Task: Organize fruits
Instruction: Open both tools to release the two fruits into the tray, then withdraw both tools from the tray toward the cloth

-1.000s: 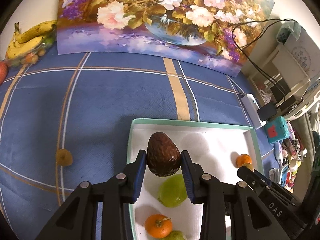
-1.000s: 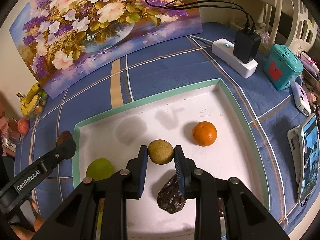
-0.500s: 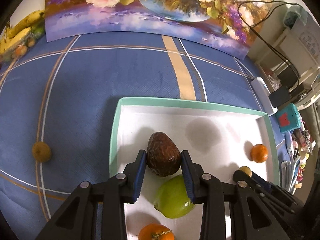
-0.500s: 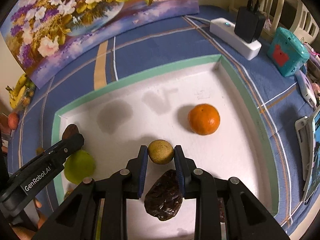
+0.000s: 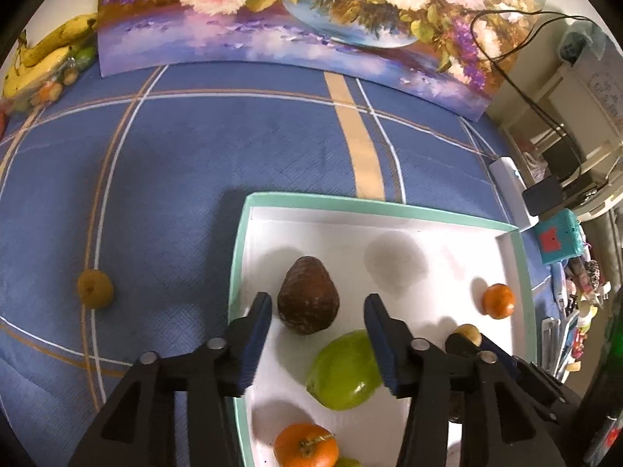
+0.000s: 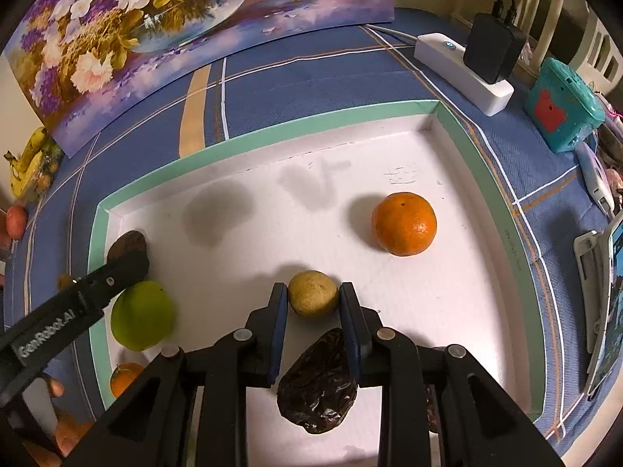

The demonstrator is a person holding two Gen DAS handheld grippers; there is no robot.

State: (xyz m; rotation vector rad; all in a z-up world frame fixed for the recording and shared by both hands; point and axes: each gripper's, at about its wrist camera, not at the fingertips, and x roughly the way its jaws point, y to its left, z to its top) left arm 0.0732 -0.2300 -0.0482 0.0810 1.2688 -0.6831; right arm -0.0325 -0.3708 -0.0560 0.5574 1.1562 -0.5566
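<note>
A dark brown avocado (image 5: 308, 295) rests on the white floor of the green-rimmed tray (image 5: 389, 207), near its left wall. My left gripper (image 5: 317, 311) straddles it with jaws opening, and gaps show on both sides. A green fruit (image 5: 344, 369) and an orange (image 5: 305, 445) lie just below. In the right wrist view, my right gripper (image 6: 313, 295) is shut on a small yellow-brown round fruit (image 6: 312, 292) low over the tray (image 6: 272, 132). A wrinkled dark date (image 6: 317, 385) lies under its fingers. Another orange (image 6: 403, 222) sits to the right.
One small yellow-brown fruit (image 5: 94, 288) lies on the blue cloth left of the tray. Bananas (image 5: 43, 58) sit at the far left, a flower painting (image 5: 311, 19) stands behind. A white power strip (image 6: 463, 74), a teal box (image 6: 560, 105) and a phone (image 6: 607, 303) crowd the right side.
My left gripper's jaws have spread away from the avocado, which now rests on the tray floor. My right gripper has sunk toward the tray with the small fruit still in it.
</note>
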